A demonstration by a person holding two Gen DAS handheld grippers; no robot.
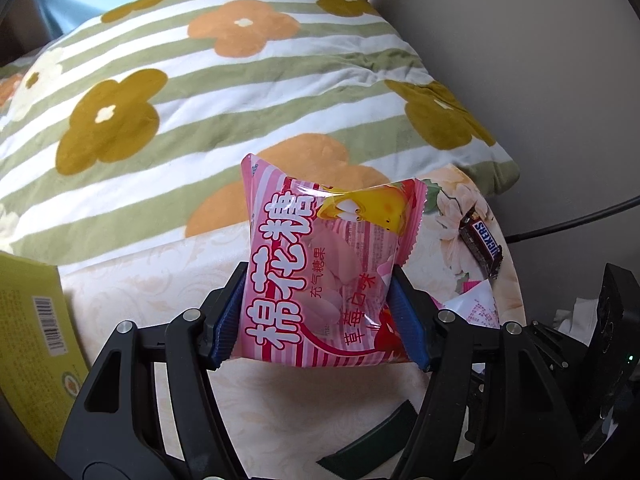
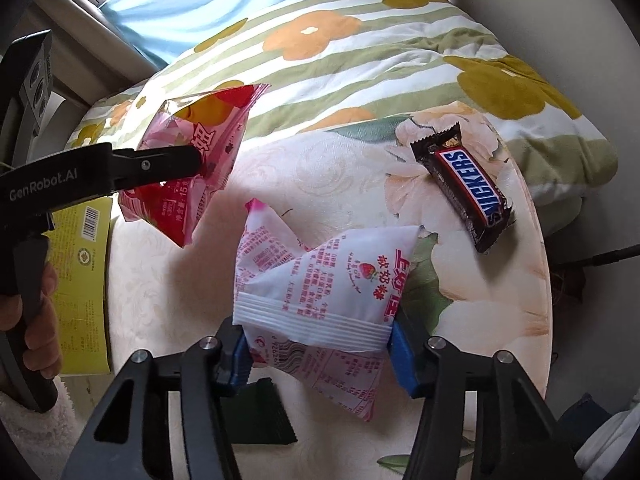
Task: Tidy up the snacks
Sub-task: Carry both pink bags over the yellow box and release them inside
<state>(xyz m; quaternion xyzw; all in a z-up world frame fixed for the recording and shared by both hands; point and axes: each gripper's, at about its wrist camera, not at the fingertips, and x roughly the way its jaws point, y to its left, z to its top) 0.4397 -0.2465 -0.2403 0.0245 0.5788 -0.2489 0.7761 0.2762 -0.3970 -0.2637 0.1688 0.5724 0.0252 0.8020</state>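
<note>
Right gripper (image 2: 320, 344) pinching white candy bag (image 2: 320, 280) low over floral table (image 2: 480, 320). Left gripper (image 1: 316, 312) clamps pink marshmallow bag (image 1: 320, 264) (lifted clear). Snickers bar (image 2: 464, 188) beyond, rightward, lying diagonal; right hand nearer.

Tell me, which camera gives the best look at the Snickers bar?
The right wrist view: the Snickers bar lies whole and unobstructed on the floral table. The left wrist view shows it small near the right side, partly behind the pink marshmallow bag.
</note>
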